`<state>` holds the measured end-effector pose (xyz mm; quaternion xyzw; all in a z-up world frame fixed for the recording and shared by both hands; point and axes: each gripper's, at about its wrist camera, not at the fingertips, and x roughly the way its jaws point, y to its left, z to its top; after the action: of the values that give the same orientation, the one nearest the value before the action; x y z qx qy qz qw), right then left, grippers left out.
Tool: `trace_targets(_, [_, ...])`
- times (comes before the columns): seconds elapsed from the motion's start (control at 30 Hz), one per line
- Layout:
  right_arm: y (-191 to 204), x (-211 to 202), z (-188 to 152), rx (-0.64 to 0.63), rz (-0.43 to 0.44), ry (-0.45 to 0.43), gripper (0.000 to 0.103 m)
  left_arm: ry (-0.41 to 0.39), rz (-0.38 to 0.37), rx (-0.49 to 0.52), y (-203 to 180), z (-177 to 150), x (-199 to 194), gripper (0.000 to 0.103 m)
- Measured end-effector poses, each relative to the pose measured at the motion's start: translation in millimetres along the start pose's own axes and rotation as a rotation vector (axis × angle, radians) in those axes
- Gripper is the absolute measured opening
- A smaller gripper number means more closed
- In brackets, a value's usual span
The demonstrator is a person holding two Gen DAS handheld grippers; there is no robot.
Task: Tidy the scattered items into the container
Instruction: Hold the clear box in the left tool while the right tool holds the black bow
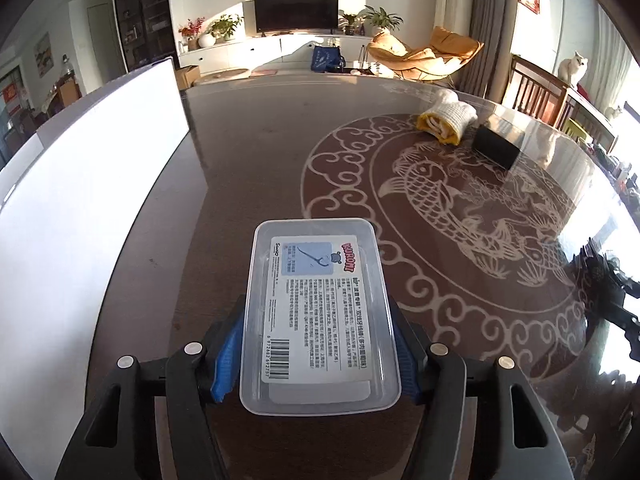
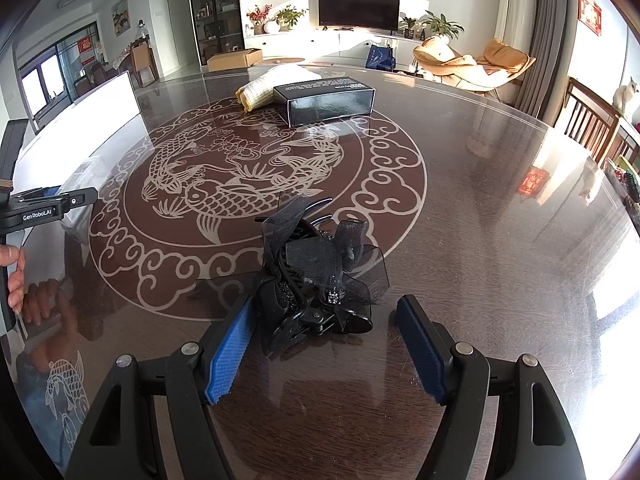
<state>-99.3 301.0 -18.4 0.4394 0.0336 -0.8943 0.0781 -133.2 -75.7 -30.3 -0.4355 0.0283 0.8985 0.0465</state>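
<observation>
Left wrist view: your left tool (image 1: 320, 354) is clamped on the clear plastic box (image 1: 318, 316), blue pads pressing both long sides. Right wrist view: your right tool (image 2: 325, 346) stands open around the black bow hair clip (image 2: 320, 276) on the counter (image 2: 480, 240), pads apart from it. Far off lie a black box (image 2: 326, 100) and rolled towel (image 2: 264, 90).

Black hair clip (image 2: 320, 280), carp-patterned brown table (image 2: 480, 240)
</observation>
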Motion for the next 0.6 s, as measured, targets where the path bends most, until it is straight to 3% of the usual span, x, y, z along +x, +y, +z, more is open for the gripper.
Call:
trace_targets(0.07, [-3,-1,0,0.015,0.048,-0.005,0.081,-0.001,-0.03,0.033,-15,-7,-6,0.062])
trace_targets(0.2, [-14,-5,-3,0.037,0.138,-0.021,0.082,-0.002,-0.073,0.111,-48,-20,-17,0.063])
trace_targets(0.37, [-2,-6,-6,-0.036,0.078,0.0,0.082,0.005,-0.079,0.082,-49,-20,-18,0.069])
trace_targets(0.43, [9,-1,-3,-0.083,0.028,0.012,0.084,0.01,-0.075,0.1,-52,-21,-18,0.075])
trace_targets(0.5, [10,4,1,-0.075,0.041,0.021,0.088,0.031,-0.051,0.086,-51,-20,-14,0.096])
trace_targets(0.6, [10,11,6,-0.075,0.041,0.031,0.093,0.055,-0.058,0.071,-47,-19,-9,0.103])
